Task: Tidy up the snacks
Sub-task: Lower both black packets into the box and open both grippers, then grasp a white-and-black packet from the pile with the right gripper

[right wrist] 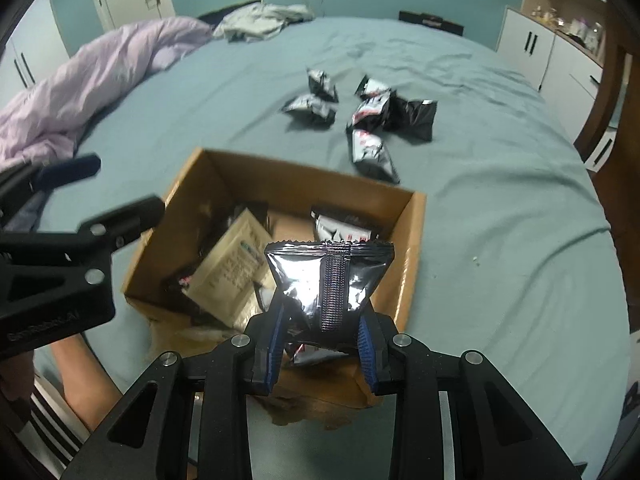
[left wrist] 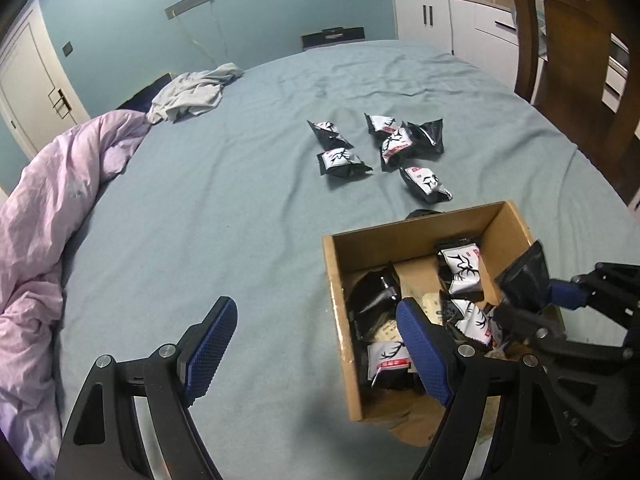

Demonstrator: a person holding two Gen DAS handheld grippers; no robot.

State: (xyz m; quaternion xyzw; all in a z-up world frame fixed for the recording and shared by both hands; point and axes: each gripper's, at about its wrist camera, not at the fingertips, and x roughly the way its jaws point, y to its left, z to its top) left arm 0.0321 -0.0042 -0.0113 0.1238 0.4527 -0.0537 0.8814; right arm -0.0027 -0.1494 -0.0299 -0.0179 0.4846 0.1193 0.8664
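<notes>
Cardboard box [right wrist: 412, 240] sits open on the blue bed sheet [left wrist: 200, 200], and over its near edge the right gripper [right wrist: 322, 354] clamps a shiny black snack packet [right wrist: 328, 276], back seam facing the camera, blue fingers [right wrist: 276, 344] pinching its lower corners. From the left wrist view that same packet [left wrist: 524, 276] hangs at the box's right wall, the right gripper [left wrist: 532, 300] reaching in from the side. Left gripper [left wrist: 320, 344] stands spread wide with nothing between its fingers [left wrist: 212, 344], one finger over bare sheet, the other over the box's interior. Inside the box lie several black-and-white packets [left wrist: 464, 272] with an antler print, plus a tan sachet [right wrist: 232, 264] (its lettering too blurred to read). Beyond the box, six more loose packets [left wrist: 340, 160] lie scattered in a cluster on the sheet, well apart from both grippers. Farther left, a crumpled lilac duvet [left wrist: 40, 216] and a grey garment [left wrist: 192, 94] lie at the bed's edge. White cabinets [left wrist: 432, 20] and a wooden chair [left wrist: 572, 40] stand at the right.
</notes>
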